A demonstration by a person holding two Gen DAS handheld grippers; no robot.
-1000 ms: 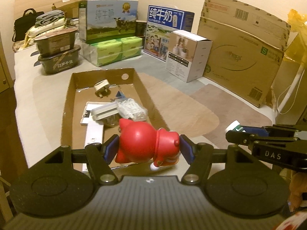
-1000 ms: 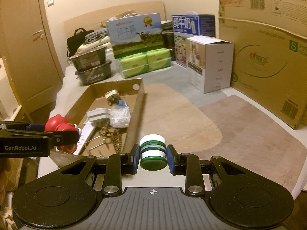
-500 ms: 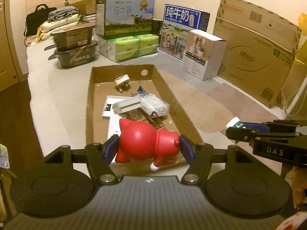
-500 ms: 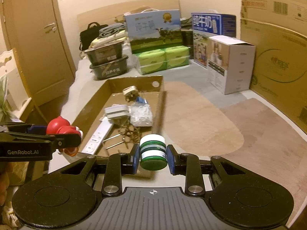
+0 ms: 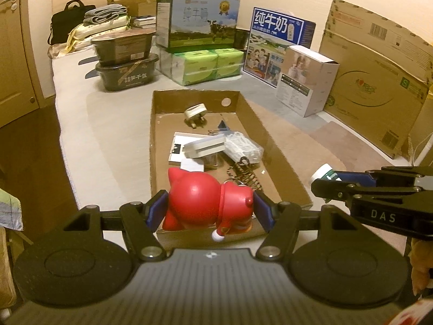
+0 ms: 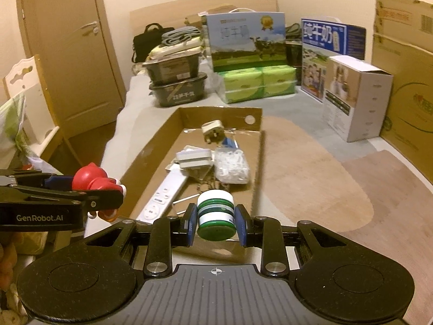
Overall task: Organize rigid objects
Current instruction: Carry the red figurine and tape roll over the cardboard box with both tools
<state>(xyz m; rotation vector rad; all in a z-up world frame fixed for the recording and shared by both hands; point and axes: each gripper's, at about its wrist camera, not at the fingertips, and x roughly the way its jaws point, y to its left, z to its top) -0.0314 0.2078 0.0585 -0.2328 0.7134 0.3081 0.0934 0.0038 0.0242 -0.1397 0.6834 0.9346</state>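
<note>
The left claw (image 5: 209,208) is gripping a red toy figure (image 5: 208,201) and the right claw (image 6: 215,226) is gripping a green-and-white jar (image 6: 215,214), both hovering at the near end of the cardboard tray (image 5: 268,146).

Two fisheye views, each from a camera mounted just behind a hand-held gripper, looking forward and downward along its fingers. The left wrist view sits close above the near end of an open cardboard tray (image 5: 273,146); the right wrist view faces the same tray (image 6: 146,159) from slightly further right. Both share the tray, the stacked boxes beyond, and each shows the other gripper at its edge.
</note>
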